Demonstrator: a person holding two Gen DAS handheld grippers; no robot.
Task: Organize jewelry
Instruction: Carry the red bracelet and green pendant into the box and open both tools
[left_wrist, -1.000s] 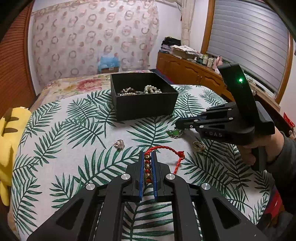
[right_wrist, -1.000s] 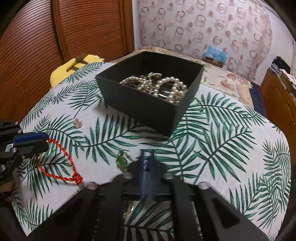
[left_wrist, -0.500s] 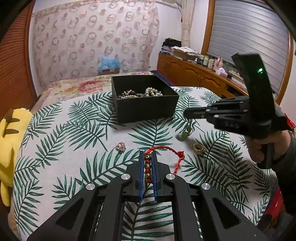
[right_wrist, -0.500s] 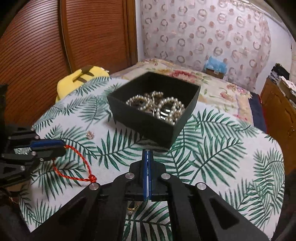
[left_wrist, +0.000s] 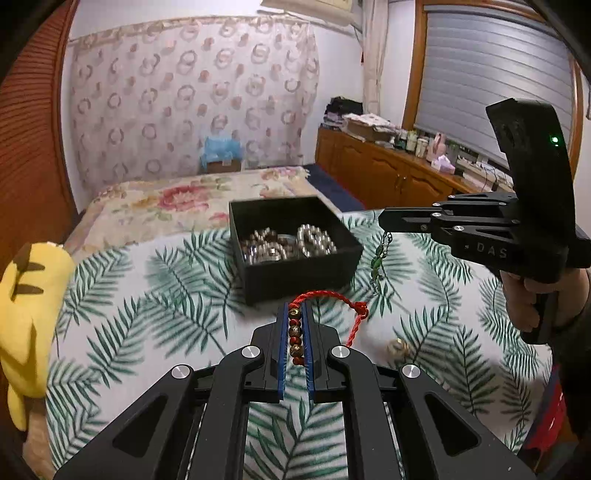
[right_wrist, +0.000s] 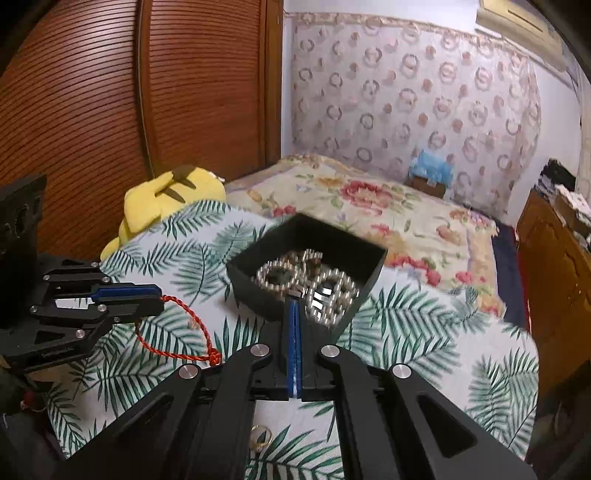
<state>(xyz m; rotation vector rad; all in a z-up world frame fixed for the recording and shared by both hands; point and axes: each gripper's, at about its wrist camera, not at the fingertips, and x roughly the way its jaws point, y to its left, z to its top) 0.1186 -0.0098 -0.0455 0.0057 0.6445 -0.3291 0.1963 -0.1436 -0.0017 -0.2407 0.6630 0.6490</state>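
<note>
Now your left gripper (left_wrist: 296, 314) pinches the red beaded bracelet (left_wrist: 295, 332) just short of the black box (left_wrist: 299, 273); your right gripper (left_wrist: 384, 219) clamps a green pendant (left_wrist: 377, 264), dangling beside the box.

Both claws, left (left_wrist: 296, 314) and right (right_wrist: 294, 302), are clamped.

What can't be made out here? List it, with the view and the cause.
- Green pendant: seen only in the left wrist view; in the right wrist view the right tool hides it.
- Black box contents: motion-blurred in both views, so individual pieces can't be counted.
- Gold ring: half hidden under the right tool's frame.
- Red bracelet: its lower beads run out of sight between the left tool's fingers.
</note>
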